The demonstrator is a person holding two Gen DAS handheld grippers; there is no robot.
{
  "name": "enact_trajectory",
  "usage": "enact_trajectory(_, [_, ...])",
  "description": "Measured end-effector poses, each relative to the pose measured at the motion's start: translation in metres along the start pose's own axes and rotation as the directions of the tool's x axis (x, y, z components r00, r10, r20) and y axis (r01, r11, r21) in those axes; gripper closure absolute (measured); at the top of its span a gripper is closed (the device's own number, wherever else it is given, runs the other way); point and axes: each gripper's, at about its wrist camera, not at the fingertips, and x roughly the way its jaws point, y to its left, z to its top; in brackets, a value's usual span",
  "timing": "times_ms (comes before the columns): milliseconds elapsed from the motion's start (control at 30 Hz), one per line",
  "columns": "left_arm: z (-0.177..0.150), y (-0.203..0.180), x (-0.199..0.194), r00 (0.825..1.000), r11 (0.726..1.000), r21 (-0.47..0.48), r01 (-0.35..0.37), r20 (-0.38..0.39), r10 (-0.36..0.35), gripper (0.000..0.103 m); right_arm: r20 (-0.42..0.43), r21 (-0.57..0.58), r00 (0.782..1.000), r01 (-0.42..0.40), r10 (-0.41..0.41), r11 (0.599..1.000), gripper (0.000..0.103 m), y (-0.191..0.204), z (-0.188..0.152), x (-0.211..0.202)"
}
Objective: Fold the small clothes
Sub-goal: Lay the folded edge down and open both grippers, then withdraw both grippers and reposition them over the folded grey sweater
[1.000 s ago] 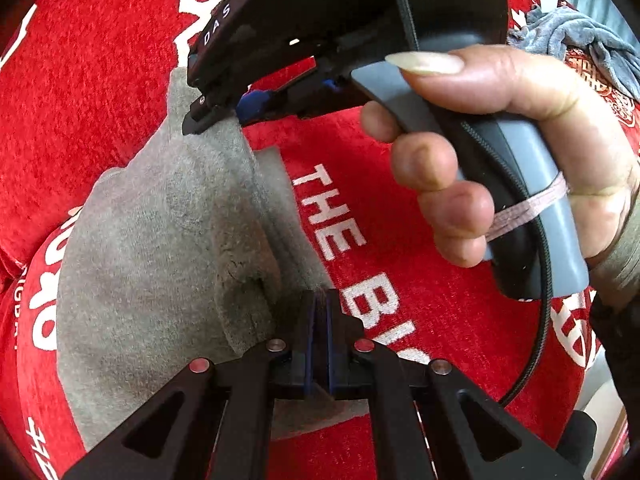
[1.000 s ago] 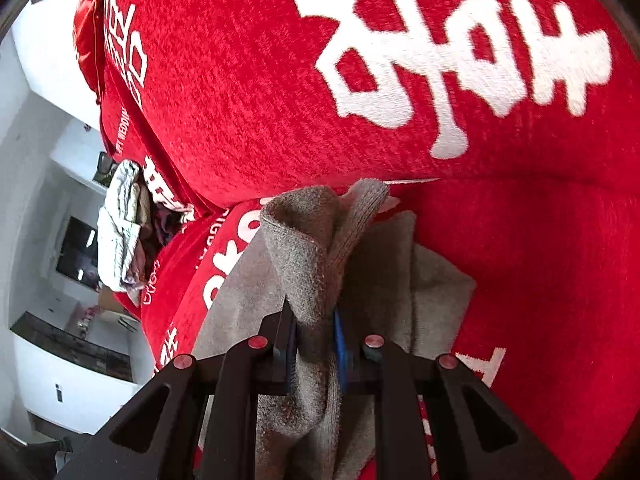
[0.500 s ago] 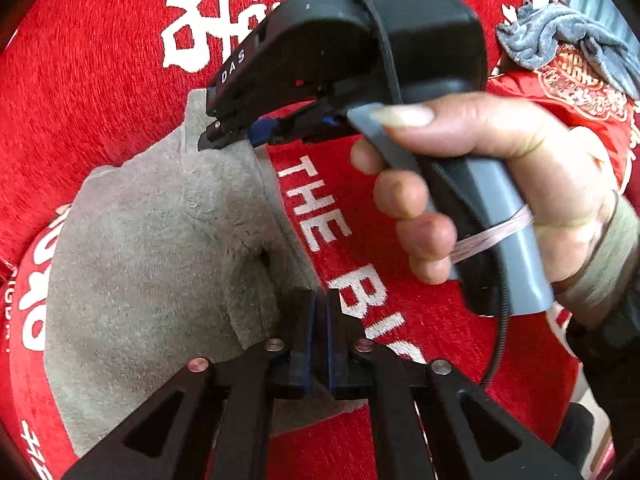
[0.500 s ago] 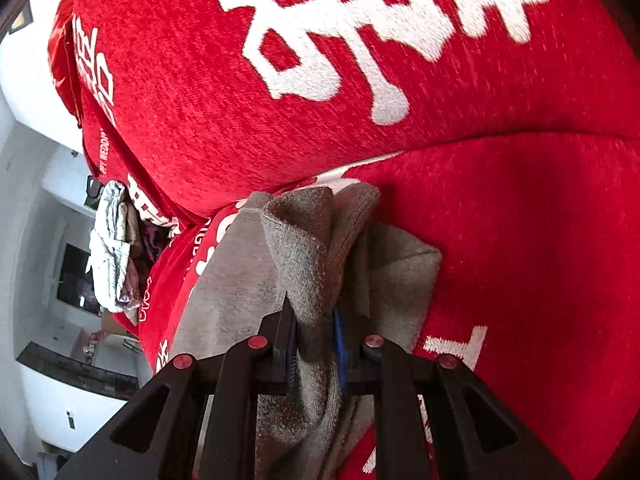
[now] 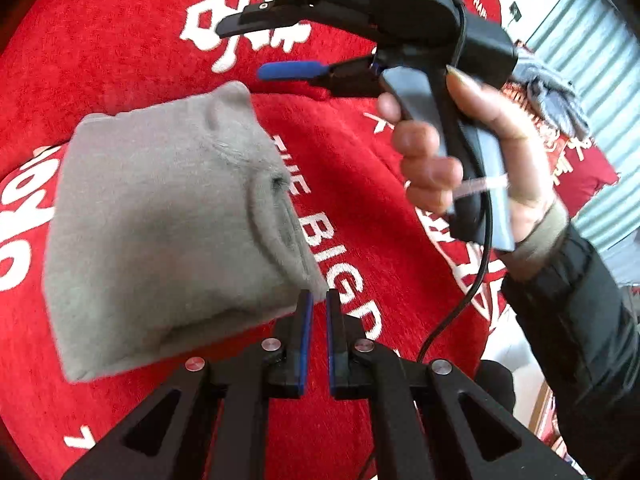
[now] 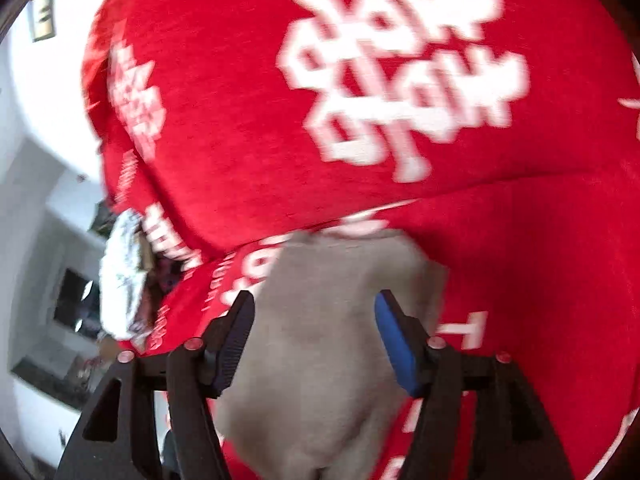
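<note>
The grey garment (image 5: pixel 160 232) lies folded into a compact block on the red cover (image 5: pixel 120 40), near the cover's middle, with the crease where seat meets backrest just beyond its far edge. In the left wrist view its edges line up fairly squarely, with one small bump at the far corner and a thicker rolled seam along the side that faces the white lettering.

The right gripper (image 6: pixel 314 340) has just been opening: its jaws stand wide, above the garment and clear of it, with nothing pressed between the pads. In the left wrist view the same tool (image 5: pixel 256 48), held in the person's hand (image 5: pixel 460 152), hangs over the cover beyond the garment's far corner. The left gripper (image 5: pixel 316 340) is closed on nothing, with only a thin slit between its blue pads; the garment's near corner sits just beside its tips, and whether they touch cannot be told.

This looks like the release at the end of a fold. Judging from the block's shape, this piece is about done. The next move probably calls for either a light press on the bump or carrying the block aside, then reaching for another piece; a heap of clothes (image 5: pixel 552 96) waits toward the cover's far right edge.
</note>
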Motion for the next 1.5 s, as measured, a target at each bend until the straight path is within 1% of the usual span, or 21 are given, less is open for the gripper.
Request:
enact_trajectory(33, [0.000, 0.005, -0.008, 1.000, 1.000, -0.015, -0.005, 0.022, 0.005, 0.097, -0.033, -0.015, 0.999, -0.028, 0.027, 1.000, 0.033, 0.005, -0.002, 0.009])
enact_trajectory(100, [0.001, 0.017, -0.020, 0.999, 0.999, -0.052, -0.007, 0.052, 0.009, 0.097, -0.080, -0.015, 0.997, 0.003, -0.004, 1.000, 0.033, 0.001, -0.005, 0.026])
enact_trajectory(167, [0.002, 0.024, -0.024, 0.997, 0.995, -0.092, -0.026, 0.064, 0.032, 0.097, -0.105, 0.005, 0.986, 0.130, -0.129, 0.991, 0.033, -0.015, -0.007, 0.038])
enact_trajectory(233, [0.002, 0.035, -0.030, 0.994, 0.991, -0.119, -0.068, 0.080, 0.078, 0.097, -0.133, 0.048, 0.943, 0.314, -0.305, 0.948, 0.033, -0.041, -0.012, 0.044])
enact_trajectory(267, [0.005, 0.043, -0.032, 0.988, 0.986, -0.126, -0.110, 0.094, 0.122, 0.097, -0.140, 0.060, 0.931, 0.349, -0.338, 0.935, 0.033, -0.048, -0.015, 0.042])
enact_trajectory(333, [0.011, 0.060, -0.033, 0.963, 0.963, -0.160, -0.219, 0.123, 0.239, 0.097, -0.106, 0.081, 0.952, 0.295, -0.286, 0.952, 0.033, -0.047, -0.022, 0.027])
enact_trajectory(400, [0.021, 0.080, -0.031, 0.946, 0.935, -0.235, -0.264, 0.127, 0.299, 0.097, -0.049, 0.037, 0.971, 0.236, -0.234, 0.971, 0.033, -0.026, -0.024, 0.012])
enact_trajectory(500, [0.038, 0.104, -0.015, 0.946, 0.908, -0.328, -0.262, 0.099, 0.308, 0.097, -0.006, -0.035, 0.989, 0.149, -0.149, 0.988, 0.032, 0.007, -0.021, 0.004])
enact_trajectory(600, [0.044, 0.121, 0.011, 0.954, 0.905, -0.337, -0.259, 0.056, 0.293, 0.097, -0.036, -0.022, 0.995, 0.093, -0.094, 0.995, 0.023, 0.019, -0.020, 0.020])
enact_trajectory(667, [0.046, 0.123, 0.024, 0.945, 0.902, -0.312, -0.299, 0.034, 0.325, 0.093, -0.099, 0.008, 0.972, 0.214, -0.212, 0.977, 0.023, 0.003, -0.024, 0.038])
enact_trajectory(700, [0.046, 0.119, 0.025, 0.937, 0.905, -0.285, -0.315, 0.056, 0.344, 0.093, -0.136, 0.022, 0.946, 0.301, -0.296, 0.953, 0.023, -0.009, -0.027, 0.045])
enact_trajectory(733, [0.046, 0.114, 0.027, 0.931, 0.908, -0.255, -0.332, 0.069, 0.359, 0.093, -0.175, 0.036, 0.899, 0.415, -0.403, 0.909, 0.023, -0.024, -0.032, 0.051])
enact_trajectory(767, [0.045, 0.109, 0.029, 0.920, 0.908, -0.210, -0.363, 0.073, 0.385, 0.093, -0.186, 0.049, 0.888, 0.436, -0.421, 0.898, 0.020, -0.032, -0.036, 0.051])
enact_trajectory(800, [0.045, 0.104, 0.031, 0.909, 0.903, -0.172, -0.394, 0.072, 0.410, 0.093, -0.160, 0.085, 0.914, 0.390, -0.374, 0.917, 0.020, -0.036, -0.042, 0.044])
enact_trajectory(867, [0.044, 0.099, 0.025, 0.907, 0.904, -0.146, -0.401, 0.073, 0.414, 0.093, -0.105, 0.094, 0.931, 0.358, -0.348, 0.929, 0.020, -0.027, -0.049, 0.027])
enact_trajectory(1000, [0.034, 0.112, 0.001, 0.963, 0.939, -0.270, -0.214, 0.105, 0.249, 0.093, 0.036, -0.042, 0.972, 0.234, -0.233, 0.971, 0.020, 0.030, -0.072, -0.015])
enact_trajectory(1067, [0.017, 0.119, -0.010, 0.965, 0.935, -0.314, -0.165, 0.145, 0.219, 0.093, 0.035, -0.101, 0.990, 0.141, -0.138, 0.985, 0.020, 0.050, -0.088, -0.023])
enact_trajectory(1233, [-0.013, 0.116, -0.015, 0.957, 0.947, -0.267, -0.181, 0.176, 0.232, 0.093, -0.049, -0.082, 0.998, 0.038, -0.043, 0.996, 0.020, 0.054, -0.120, 0.000])
enact_trajectory(1333, [-0.023, 0.113, -0.015, 0.957, 0.954, -0.224, -0.200, 0.162, 0.239, 0.093, -0.075, -0.038, 0.990, 0.116, -0.119, 0.992, 0.022, 0.031, -0.136, 0.013])
enact_trajectory(1367, [-0.025, 0.113, -0.013, 0.958, 0.955, -0.212, -0.208, 0.153, 0.242, 0.093, -0.070, -0.040, 0.989, 0.130, -0.132, 0.991, 0.027, 0.025, -0.142, 0.013])
enact_trajectory(1500, [-0.034, 0.106, -0.010, 0.949, 0.954, -0.164, -0.250, 0.155, 0.275, 0.093, -0.008, -0.035, 0.989, 0.150, -0.150, 0.988, 0.029, 0.023, -0.158, 0.001])
